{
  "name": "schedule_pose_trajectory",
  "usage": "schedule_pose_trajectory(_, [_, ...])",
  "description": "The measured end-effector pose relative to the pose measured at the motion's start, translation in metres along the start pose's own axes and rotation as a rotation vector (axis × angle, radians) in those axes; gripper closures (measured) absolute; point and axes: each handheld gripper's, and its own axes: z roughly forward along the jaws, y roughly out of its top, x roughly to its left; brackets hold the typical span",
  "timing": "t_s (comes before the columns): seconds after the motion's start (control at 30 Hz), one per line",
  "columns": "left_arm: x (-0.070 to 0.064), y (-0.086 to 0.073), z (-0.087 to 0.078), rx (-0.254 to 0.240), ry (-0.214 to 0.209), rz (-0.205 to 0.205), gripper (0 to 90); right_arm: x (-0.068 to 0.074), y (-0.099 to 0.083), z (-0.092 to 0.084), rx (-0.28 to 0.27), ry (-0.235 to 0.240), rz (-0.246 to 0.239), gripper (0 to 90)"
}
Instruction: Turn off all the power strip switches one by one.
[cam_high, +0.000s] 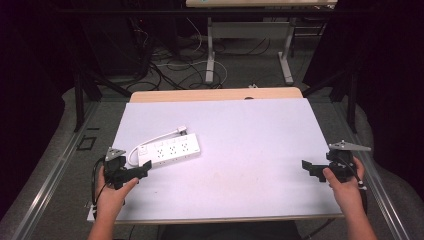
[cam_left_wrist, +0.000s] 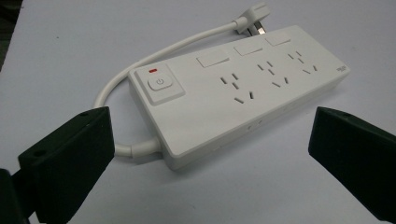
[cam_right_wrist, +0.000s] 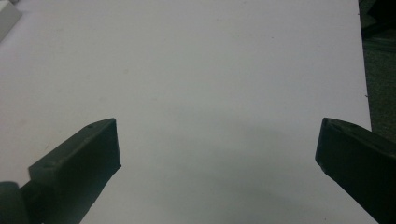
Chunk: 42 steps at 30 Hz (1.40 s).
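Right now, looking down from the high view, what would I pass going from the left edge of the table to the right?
Left hand-held gripper → white power strip with its looped cord → a bare stretch of the white table → right hand-held gripper.

Each black hand-held gripper (cam_high: 145, 168) carries 2 blocky jaws and a grey plate.
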Motion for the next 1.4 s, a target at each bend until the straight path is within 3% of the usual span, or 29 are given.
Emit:
schedule_pose_trajectory(0.2, [-0.003,0.004,0.003,0.024,-0.01,0.028,0.7,0.004,-0.001,0.0,0.047,-0.016,-0.048,0.0])
schedule_pose_trajectory(0.4, [-0.011,0.005,0.006,0.055,-0.024,0.044,0.7,0.004,0.001,-0.005,0.043,-0.022,-0.04,0.0])
schedule_pose_trajectory(0.57, [-0.012,0.011,0.004,0.078,0.0,0.064,5.3,0.006,0.0,-0.003,0.072,0.005,-0.057,0.0])
schedule_pose_trajectory(0.77, [-0.014,0.019,0.007,0.071,0.004,0.07,6.1,0.012,0.001,-0.003,0.084,0.005,-0.07,0.0])
schedule_pose_trajectory(1.07, [-0.016,0.034,0.009,0.123,0.008,0.092,8.4,0.013,0.002,-0.002,0.092,0.005,-0.092,0.0])
schedule_pose_trajectory(1.17, [-0.016,0.038,0.01,0.119,0.013,0.095,9.7,0.014,0.002,-0.001,0.098,0.007,-0.098,0.0])
schedule_pose_trajectory(1.4, [-0.016,0.048,0.009,0.129,0.047,0.103,15.7,0.018,0.001,0.003,0.12,0.012,-0.122,0.0])
